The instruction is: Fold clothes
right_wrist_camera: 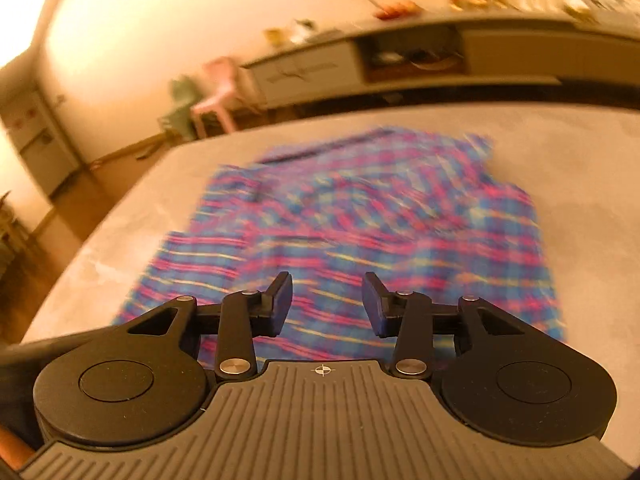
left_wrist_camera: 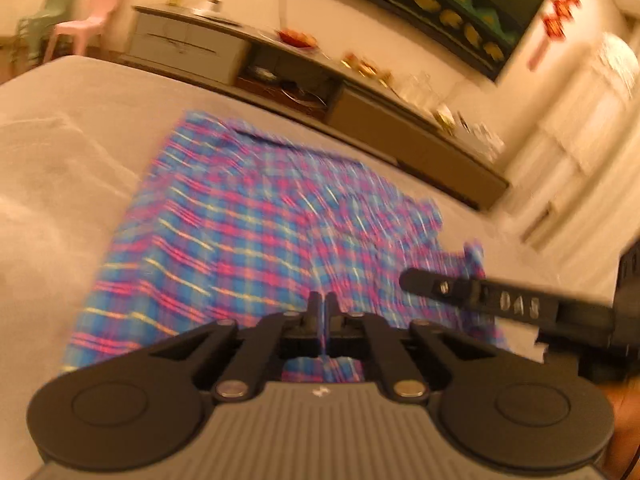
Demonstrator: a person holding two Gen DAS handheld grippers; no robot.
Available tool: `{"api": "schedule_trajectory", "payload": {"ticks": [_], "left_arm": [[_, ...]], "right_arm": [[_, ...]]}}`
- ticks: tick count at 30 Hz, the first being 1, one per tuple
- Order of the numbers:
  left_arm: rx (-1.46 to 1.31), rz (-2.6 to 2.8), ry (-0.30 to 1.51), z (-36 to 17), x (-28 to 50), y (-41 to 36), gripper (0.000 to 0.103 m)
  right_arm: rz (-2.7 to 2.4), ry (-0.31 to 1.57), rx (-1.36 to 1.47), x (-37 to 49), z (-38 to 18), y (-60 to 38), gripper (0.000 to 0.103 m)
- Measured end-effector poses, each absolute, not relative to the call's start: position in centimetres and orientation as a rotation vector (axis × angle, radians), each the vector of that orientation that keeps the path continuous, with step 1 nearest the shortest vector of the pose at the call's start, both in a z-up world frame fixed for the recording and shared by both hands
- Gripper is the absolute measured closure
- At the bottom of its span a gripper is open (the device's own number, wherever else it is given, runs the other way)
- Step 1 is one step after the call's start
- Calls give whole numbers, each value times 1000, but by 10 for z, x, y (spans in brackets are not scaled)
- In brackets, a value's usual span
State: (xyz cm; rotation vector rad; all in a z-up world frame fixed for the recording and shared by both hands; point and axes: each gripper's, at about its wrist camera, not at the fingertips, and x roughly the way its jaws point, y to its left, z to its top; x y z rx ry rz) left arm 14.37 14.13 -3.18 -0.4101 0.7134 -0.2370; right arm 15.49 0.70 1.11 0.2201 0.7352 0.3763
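Plaid garment spread flat on bed, long axis running away toward cabinet. Left gripper fingers pinched on its near edge; right gripper fingers wide apart, holding nothing.

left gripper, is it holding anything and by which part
The left gripper is shut on the plaid shirt, pinching its near edge. The right gripper is open and holds nothing.

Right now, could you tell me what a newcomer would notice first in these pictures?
The bright plaid garment spread across the grey bed dominates both views. The left gripper is shut on its near edge, while the right gripper hangs open above it.
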Motion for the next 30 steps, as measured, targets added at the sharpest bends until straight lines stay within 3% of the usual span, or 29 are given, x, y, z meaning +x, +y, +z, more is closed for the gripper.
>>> {"api": "schedule_trajectory", "payload": {"ticks": [5, 7, 9, 10, 20, 24, 26, 28, 30], "left_arm": [[-583, -170, 667, -19, 142, 187, 96], [-627, -185, 667, -18, 144, 196, 87], [-634, -201, 671, -18, 145, 199, 80], [-623, -209, 679, -19, 145, 197, 76], [-470, -222, 661, -10, 127, 164, 74], [-335, -267, 645, -6, 116, 133, 61], [-254, -256, 640, -8, 112, 117, 60], [-202, -257, 639, -11, 109, 107, 58], [-179, -252, 651, -15, 110, 103, 58]], "right_arm": [[483, 790, 176, 164, -1, 41, 61], [498, 824, 151, 168, -11, 53, 61], [501, 810, 128, 167, -12, 59, 84], [508, 815, 152, 168, -10, 58, 103], [636, 825, 462, 169, 7, 24, 103], [652, 842, 479, 173, 8, 23, 103], [651, 870, 459, 181, 3, 25, 103], [626, 878, 422, 185, 0, 26, 94], [614, 883, 382, 190, -3, 31, 76]]}}
